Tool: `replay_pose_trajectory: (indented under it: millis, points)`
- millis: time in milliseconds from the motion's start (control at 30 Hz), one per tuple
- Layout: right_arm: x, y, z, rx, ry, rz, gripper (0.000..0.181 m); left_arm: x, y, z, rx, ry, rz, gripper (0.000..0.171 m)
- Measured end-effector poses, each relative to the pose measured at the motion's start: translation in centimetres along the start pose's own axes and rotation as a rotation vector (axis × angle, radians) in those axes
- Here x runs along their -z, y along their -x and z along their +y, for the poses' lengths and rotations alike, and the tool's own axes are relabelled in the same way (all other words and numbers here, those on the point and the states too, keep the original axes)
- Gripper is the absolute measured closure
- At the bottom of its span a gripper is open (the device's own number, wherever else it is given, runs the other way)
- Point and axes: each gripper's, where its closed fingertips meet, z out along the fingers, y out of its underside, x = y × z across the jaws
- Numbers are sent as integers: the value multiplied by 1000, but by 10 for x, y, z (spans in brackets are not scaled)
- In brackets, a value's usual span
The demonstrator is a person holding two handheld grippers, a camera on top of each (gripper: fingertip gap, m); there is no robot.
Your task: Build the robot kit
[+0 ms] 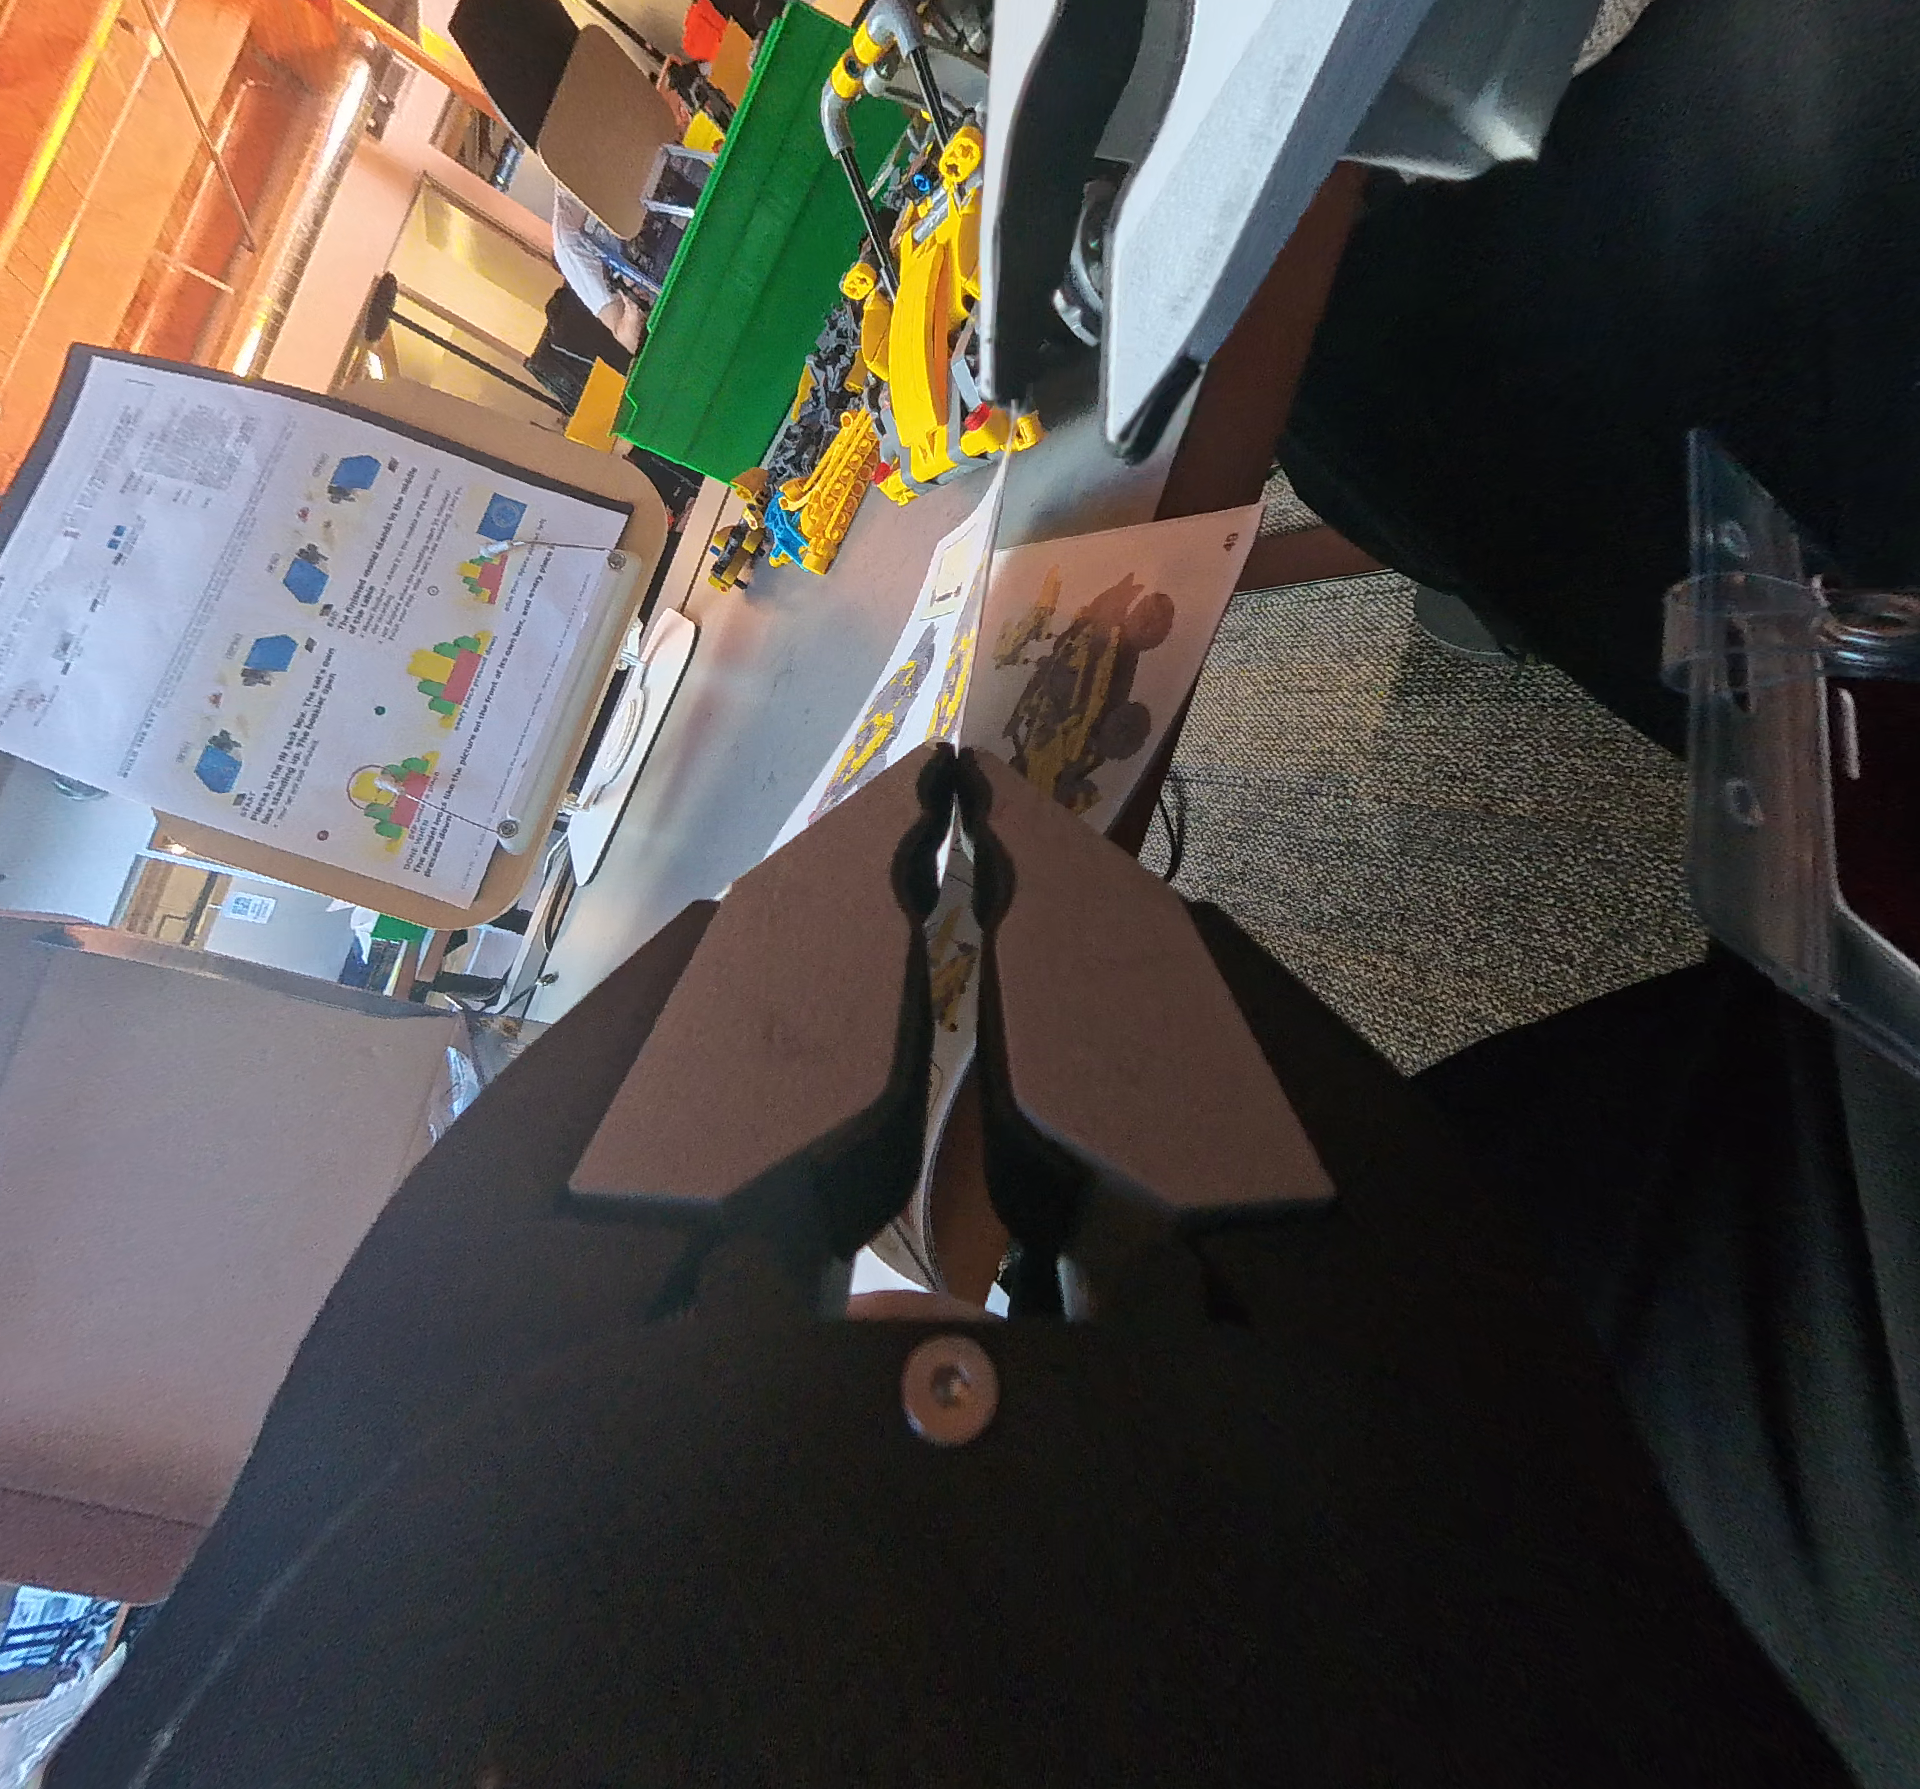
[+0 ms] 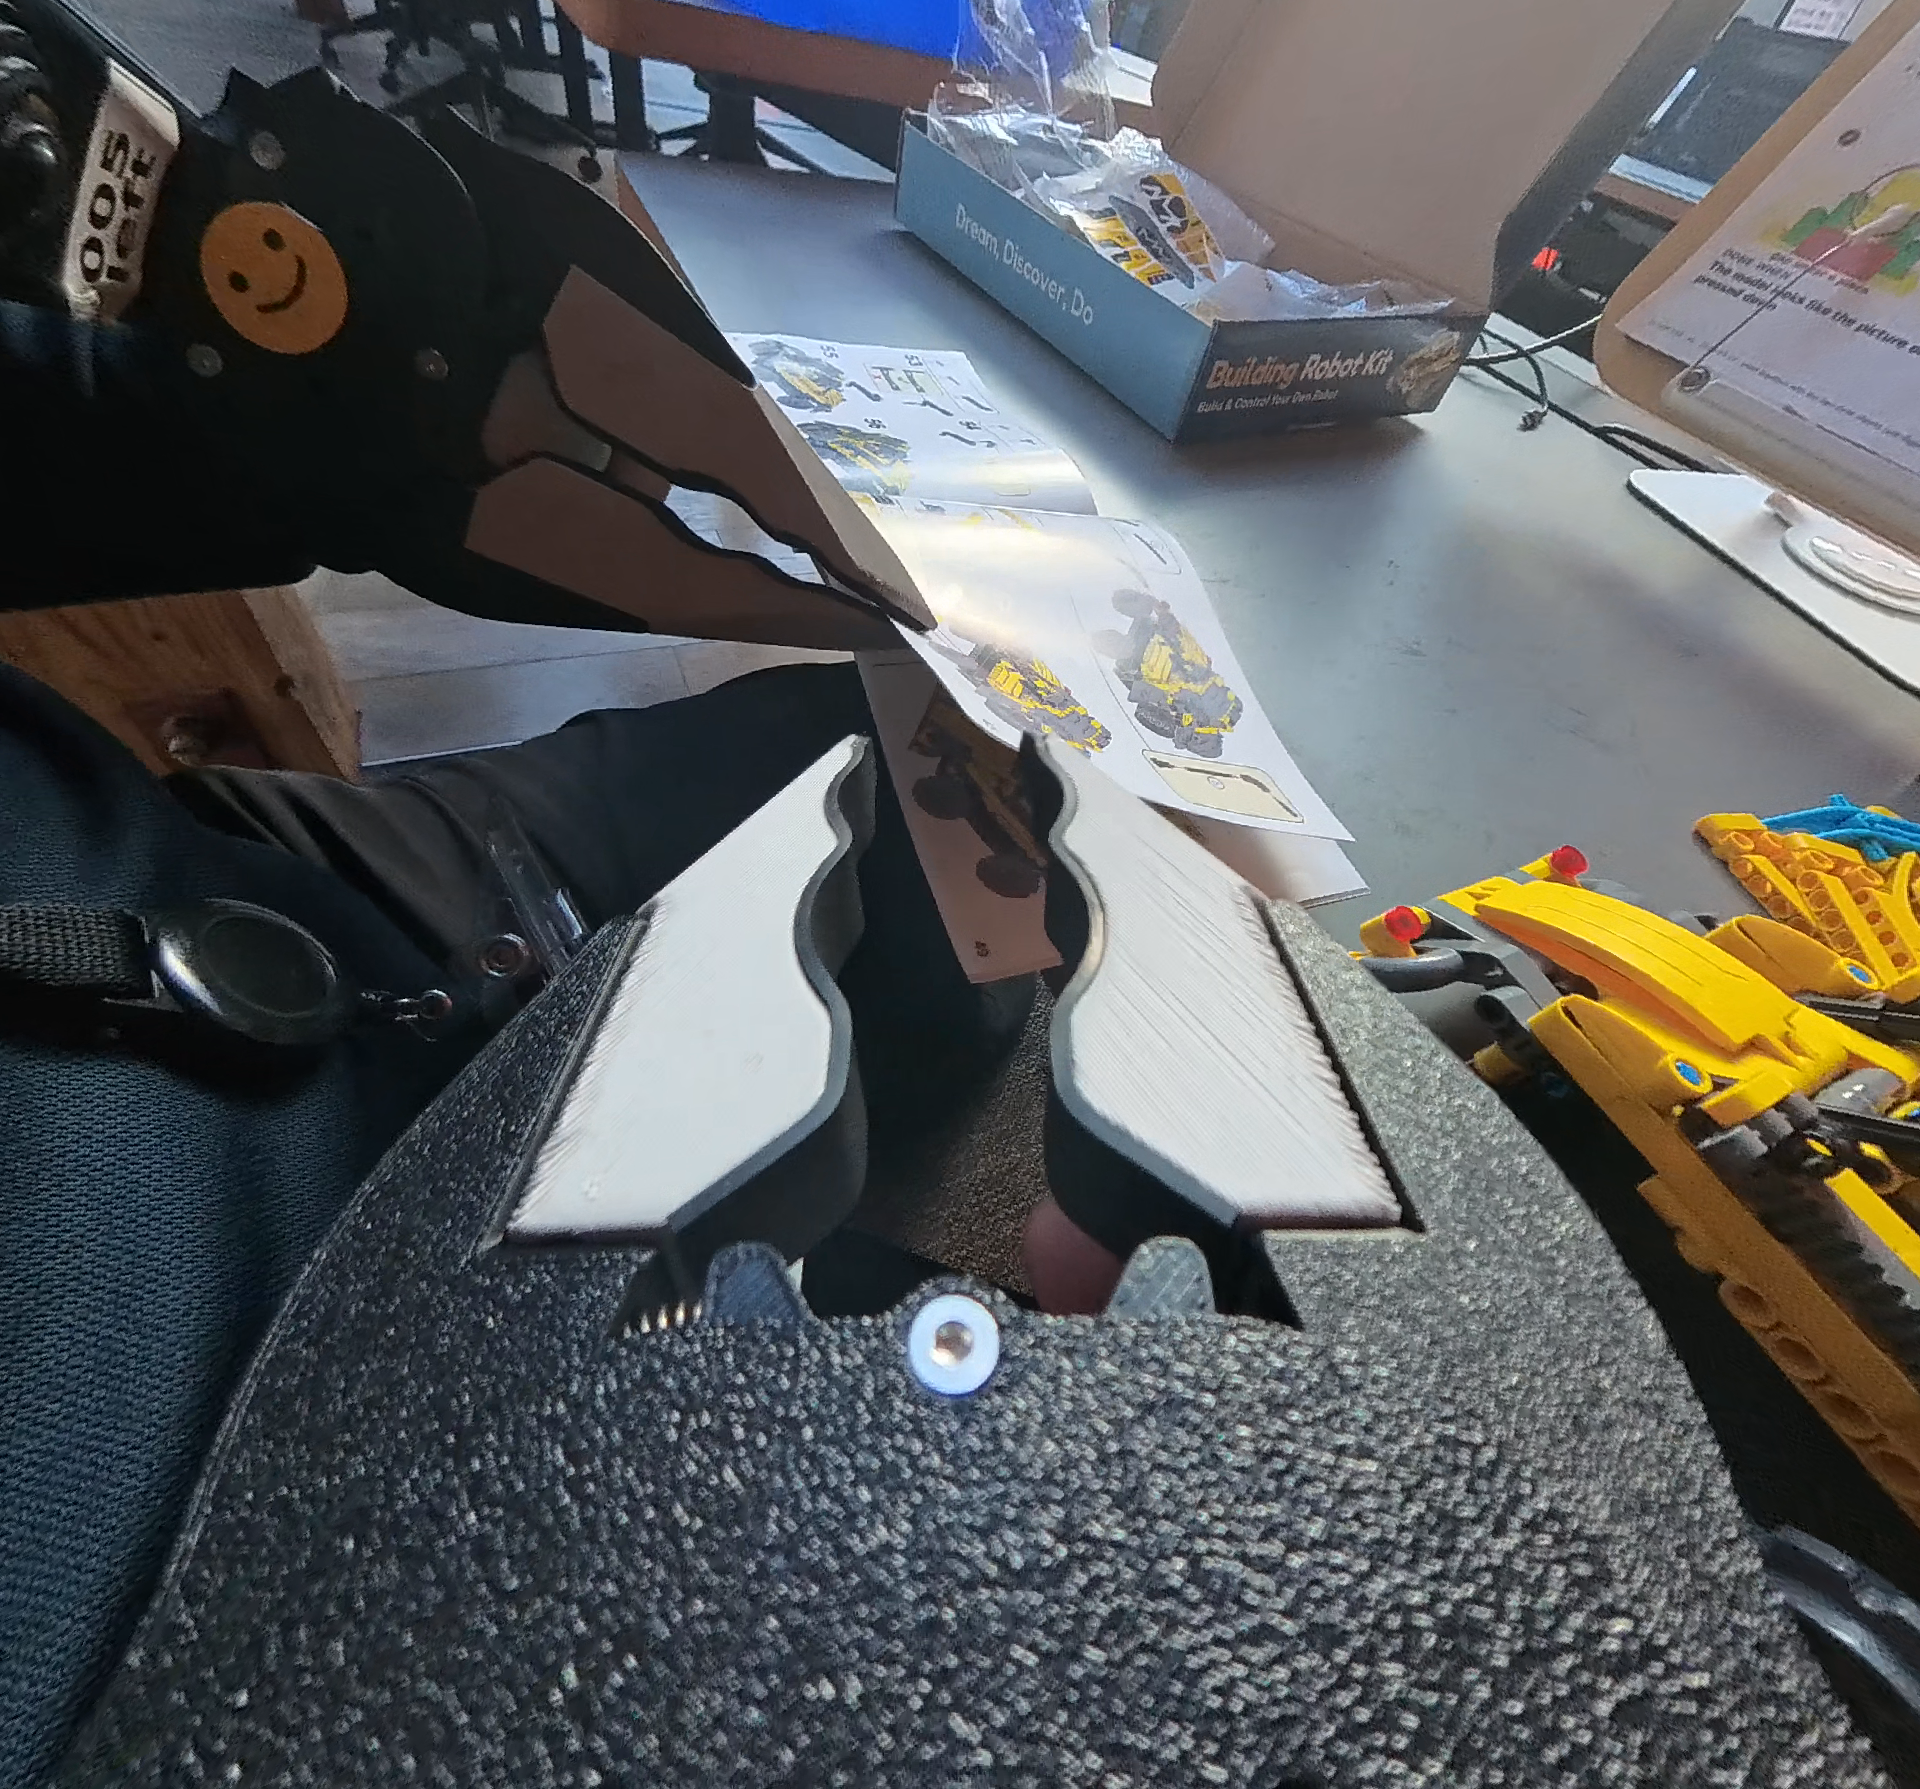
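Note:
My left gripper [image 1: 954, 758], with brown fingers, is shut on a page of an instruction booklet [image 1: 1101, 669] that lies open at the table's near edge. The same gripper shows in the right wrist view [image 2: 914, 622], pinching the lifted page of the booklet [image 2: 1143, 679]. My right gripper [image 2: 945, 752], with white fingers, is open and empty, just in front of the booklet's overhanging lower page. It shows in the left wrist view [image 1: 1049, 409] beside a yellow brick-built vehicle [image 1: 925, 357]. The vehicle [image 2: 1683, 1033] sits to the right of the right gripper.
An open kit box [image 2: 1174, 337] with plastic bags stands at the back of the grey table [image 2: 1455, 617]. A green tray [image 1: 748, 264] and loose yellow parts [image 1: 800, 513] lie near the vehicle. A printed sheet on a clipboard stand [image 1: 312, 617] stands behind. A person's legs are below. Tip to tip, the grippers are about 6 cm apart.

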Motion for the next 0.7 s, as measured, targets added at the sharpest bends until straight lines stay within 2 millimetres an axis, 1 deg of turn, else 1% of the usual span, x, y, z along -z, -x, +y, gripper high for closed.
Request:
replay_pose_trajectory:
  millis: [467, 700]
  points:
    - [1, -2, -1, 15, -4, 16, 151, 0, 2, -1, 17, -6, 0, 171]
    - [-1, 1, 0, 36, 2, 16, 151, 1, 1, -2, 18, -9, 0, 171]
